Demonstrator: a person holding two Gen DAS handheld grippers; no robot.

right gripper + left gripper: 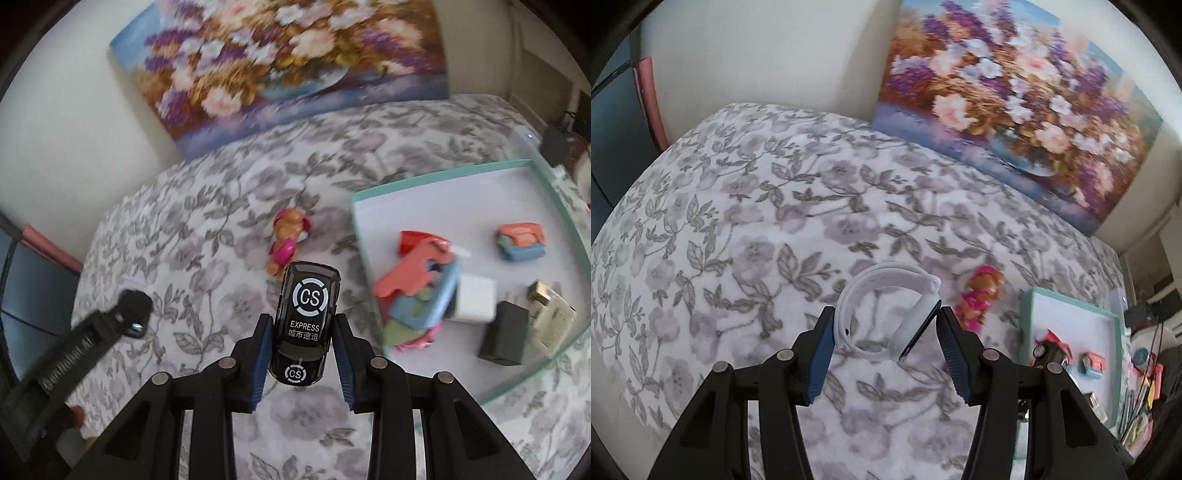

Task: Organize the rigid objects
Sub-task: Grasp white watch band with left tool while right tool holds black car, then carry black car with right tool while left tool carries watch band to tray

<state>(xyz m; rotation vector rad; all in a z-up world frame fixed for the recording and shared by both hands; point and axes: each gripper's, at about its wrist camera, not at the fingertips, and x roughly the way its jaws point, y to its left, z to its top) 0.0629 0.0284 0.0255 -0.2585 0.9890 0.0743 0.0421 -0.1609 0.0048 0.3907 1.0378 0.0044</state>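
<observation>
My left gripper (884, 319) is shut on a white smartwatch (886, 314) with a looped white strap, held above the floral bedspread (738, 221). My right gripper (303, 328) is shut on a black toy car (306, 321) marked "CS EXPRESS", also lifted off the bed. A white tray with a mint-green rim (424, 179) lies to the right and holds several small items: orange and blue toys, a white cube, a black block. The same tray (1067, 302) shows at the right of the left wrist view. The other gripper (110, 325) appears at the left of the right wrist view.
A small pink and orange toy figure (286, 240) lies on the bedspread left of the tray; it also shows as the figure (979, 291) in the left wrist view. A flower painting (288, 62) leans on the wall behind the bed. Clutter lies past the bed's right edge.
</observation>
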